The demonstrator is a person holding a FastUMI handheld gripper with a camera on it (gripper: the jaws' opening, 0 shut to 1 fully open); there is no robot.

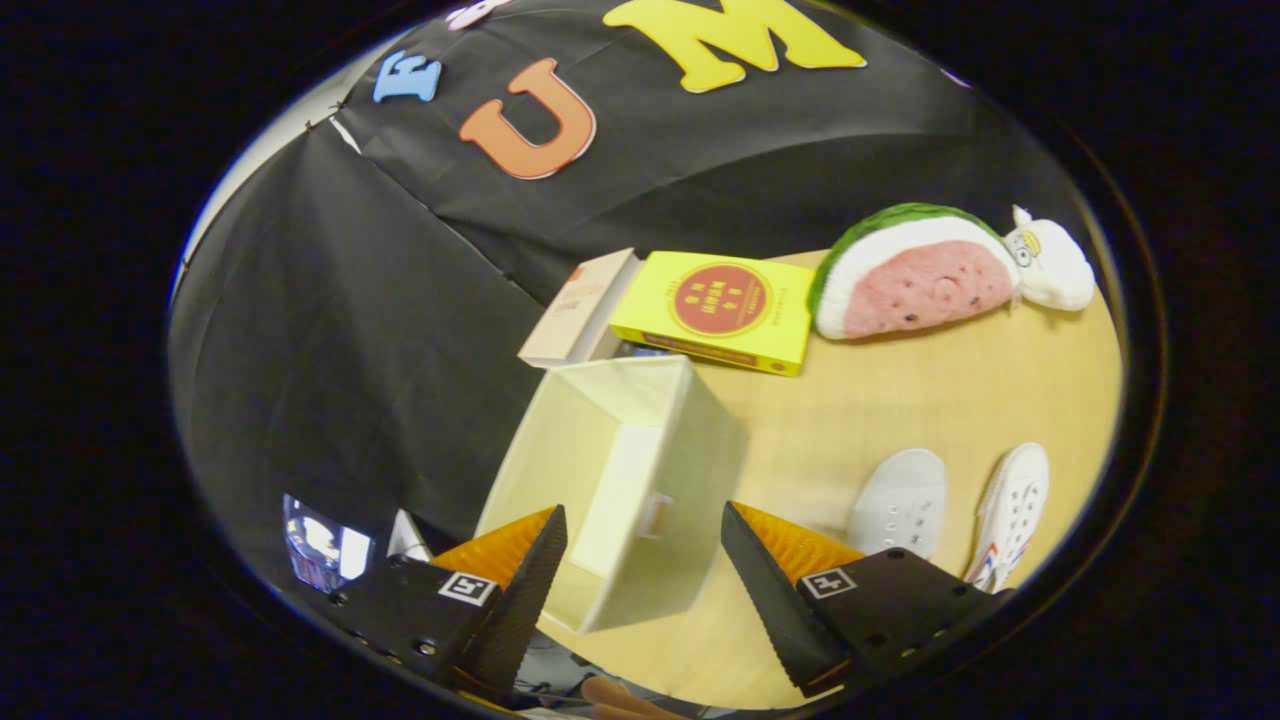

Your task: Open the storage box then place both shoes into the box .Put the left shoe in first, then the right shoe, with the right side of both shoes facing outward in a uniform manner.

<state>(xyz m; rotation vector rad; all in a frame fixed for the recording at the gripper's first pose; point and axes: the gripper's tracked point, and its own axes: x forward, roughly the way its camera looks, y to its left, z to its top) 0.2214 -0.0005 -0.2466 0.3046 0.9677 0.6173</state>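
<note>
1. Two white shoes lie on the wooden table [900, 400], to the right of the storage box [640, 470]. One shoe [900, 505] is just beyond the right finger; the other shoe [1015, 510] is farther right, with red and blue trim at its near end. They lie side by side, a small gap between them.
2. The box is a pale fabric cube, tilted in this view, with its top open and its inside bare. No lid shows on it, so I judge the opening step finished.
3. The gripper [645, 560] has its fingers spread wide with nothing between them; the near corner of the box sits in the gap, touched by neither finger as far as I can tell.
4. Placing the left shoe looks like the step in hand, not yet begun.
5. Next move, in my judgement: swing right, settle on which shoe is the left one (I cannot tell from here), and close on its side wall so the right side can face outward in the box.
6. Far across the table lie a yellow book [720, 310], a pale carton [580, 305] and a watermelon plush [915, 275], well apart from the shoes.
</note>
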